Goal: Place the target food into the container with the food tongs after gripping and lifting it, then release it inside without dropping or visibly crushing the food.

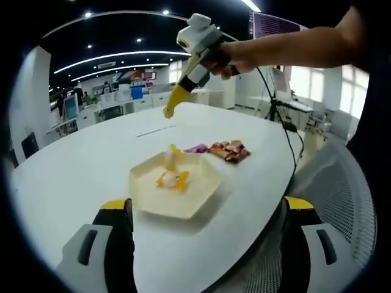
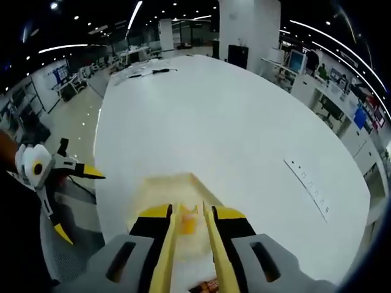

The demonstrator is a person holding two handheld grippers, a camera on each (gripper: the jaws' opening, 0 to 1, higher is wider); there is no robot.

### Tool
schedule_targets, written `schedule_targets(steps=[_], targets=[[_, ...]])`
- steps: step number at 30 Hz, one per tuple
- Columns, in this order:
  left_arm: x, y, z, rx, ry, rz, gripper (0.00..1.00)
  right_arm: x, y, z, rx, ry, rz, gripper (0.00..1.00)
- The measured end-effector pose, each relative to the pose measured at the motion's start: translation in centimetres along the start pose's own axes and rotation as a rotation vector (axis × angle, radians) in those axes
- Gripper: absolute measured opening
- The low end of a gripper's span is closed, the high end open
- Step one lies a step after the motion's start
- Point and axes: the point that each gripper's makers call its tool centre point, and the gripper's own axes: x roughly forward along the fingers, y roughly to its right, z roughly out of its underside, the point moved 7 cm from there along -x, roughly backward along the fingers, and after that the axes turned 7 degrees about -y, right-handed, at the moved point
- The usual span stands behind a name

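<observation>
Here, a pale tray (image 1: pixel 183 195) sits on the white counter (image 1: pixel 79 171). Yellow food (image 1: pixel 173 177) lies inside the tray. Just past the tray lie a purple bit (image 1: pixel 197 148) and a brown packet (image 1: pixel 230 151). The left tongs (image 1: pixel 208 213) are wide apart and hold nothing, low near the counter's edge. A hand (image 1: pixel 235 58) holds the right tongs (image 1: pixel 169 110) up in the air above the tray. In the right gripper view, the right tongs (image 2: pixel 189 244) are narrow, and I cannot tell if they hold the yellow food (image 2: pixel 187 224) between them. The left tongs (image 2: pixel 76 204) also show there, open.
</observation>
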Motion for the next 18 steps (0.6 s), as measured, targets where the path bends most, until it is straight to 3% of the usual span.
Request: schedule_targets(steps=[6, 7, 18], targets=[[0.0, -0.1, 0.0, -0.001, 0.004, -0.002, 0.96, -0.2, 0.0, 0.1, -0.014, 0.021, -0.013, 0.25], [0.0, 0.0, 0.0, 0.004, 0.0, -0.003, 0.96, -0.4, 0.0, -0.1, -0.08, 0.043, -0.012, 0.25], [0.1, 0.0, 0.1, 0.019, -0.011, -0.005, 0.95, -2.0, 0.8, 1.4, -0.108, 0.028, -0.019, 0.26]])
